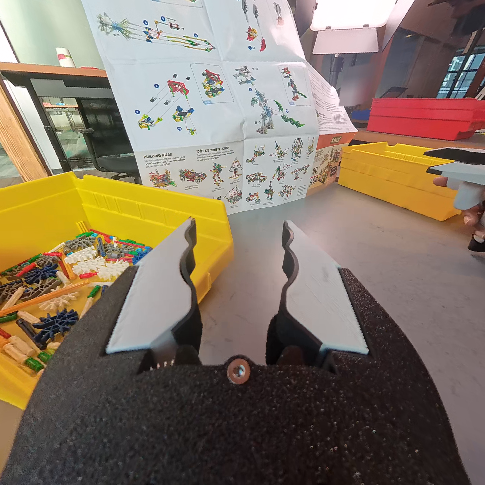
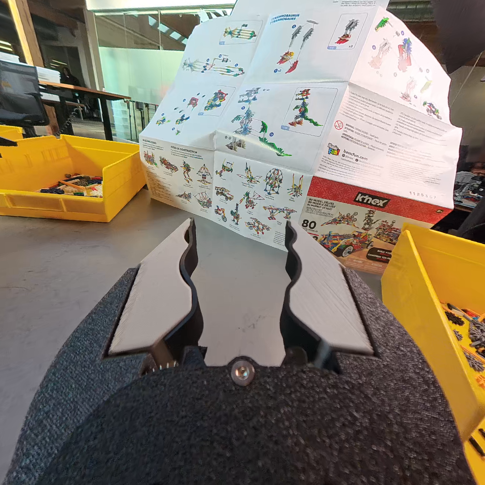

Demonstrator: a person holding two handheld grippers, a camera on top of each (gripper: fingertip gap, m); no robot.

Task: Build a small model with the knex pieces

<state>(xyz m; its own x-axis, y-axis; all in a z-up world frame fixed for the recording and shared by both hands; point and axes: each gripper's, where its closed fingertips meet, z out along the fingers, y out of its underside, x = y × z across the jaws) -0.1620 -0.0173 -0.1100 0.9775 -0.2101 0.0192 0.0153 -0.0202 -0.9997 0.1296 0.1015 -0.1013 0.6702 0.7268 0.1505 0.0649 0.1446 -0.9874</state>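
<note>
My left gripper (image 1: 238, 223) is open and empty, held above the grey table (image 1: 367, 262) just right of a yellow bin (image 1: 157, 207) filled with small plastic rods and snowflake-shaped connectors (image 1: 65, 273). My right gripper (image 2: 240, 223) is open and empty above the same table (image 2: 65, 275), between that bin at the far left (image 2: 86, 199) and a second yellow bin (image 2: 420, 275) of building pieces close on the right. A large unfolded instruction sheet (image 1: 210, 105) stands straight ahead and also shows in the right wrist view (image 2: 275, 118). The right gripper shows at the right edge of the left wrist view (image 1: 430, 162).
A toy building-set box (image 2: 367, 223) stands behind the sheet. The second yellow bin (image 1: 393, 173) and a stack of red bins (image 1: 425, 118) lie at the far right. Desks (image 2: 86, 91), a chair (image 1: 105, 154) and shelving stand beyond the table's back edge.
</note>
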